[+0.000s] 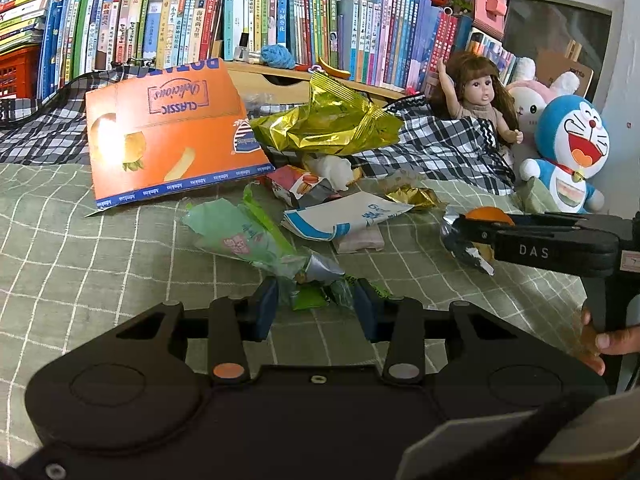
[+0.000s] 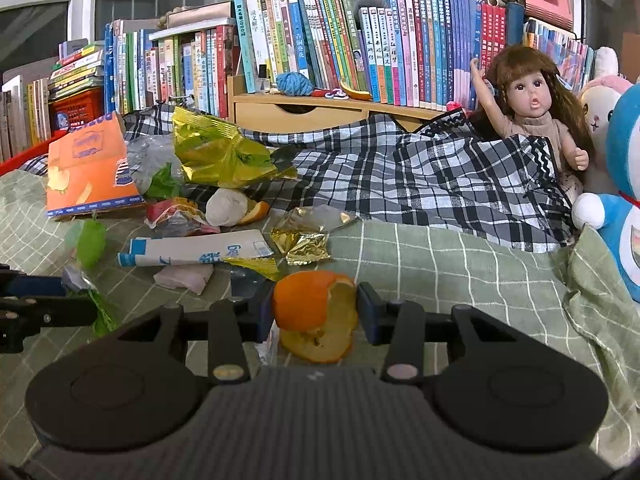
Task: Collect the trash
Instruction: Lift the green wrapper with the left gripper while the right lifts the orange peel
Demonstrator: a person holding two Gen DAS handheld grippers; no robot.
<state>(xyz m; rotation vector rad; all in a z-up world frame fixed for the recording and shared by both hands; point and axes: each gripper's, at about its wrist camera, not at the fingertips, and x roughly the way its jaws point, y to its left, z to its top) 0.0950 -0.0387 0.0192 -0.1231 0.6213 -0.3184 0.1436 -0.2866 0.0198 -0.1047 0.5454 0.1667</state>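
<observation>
Trash lies scattered on a green checked sheet (image 1: 100, 248). My left gripper (image 1: 316, 304) is shut on the crumpled tail of a long pale green wrapper (image 1: 240, 236), with its blue pads (image 1: 266, 308) pressing on both sides. My right gripper (image 2: 316, 308) is shut on a curled piece of orange peel (image 2: 312, 300) just above the sheet. In the left wrist view the right gripper (image 1: 464, 232) comes in from the right, with the orange peel (image 1: 490, 214) and a scrap of silver foil (image 1: 470, 254) at its tips. A hand (image 1: 600, 340) holds its handle.
An orange snack box (image 1: 168, 132), a gold foil bag (image 1: 328, 124), a white and blue paper wrapper (image 1: 344, 216) and a small gold wrapper (image 1: 412, 196) lie ahead. A plaid cloth (image 1: 440, 148), a doll (image 1: 480, 96), a blue plush toy (image 1: 568, 148) and shelves of books (image 1: 280, 12) stand behind.
</observation>
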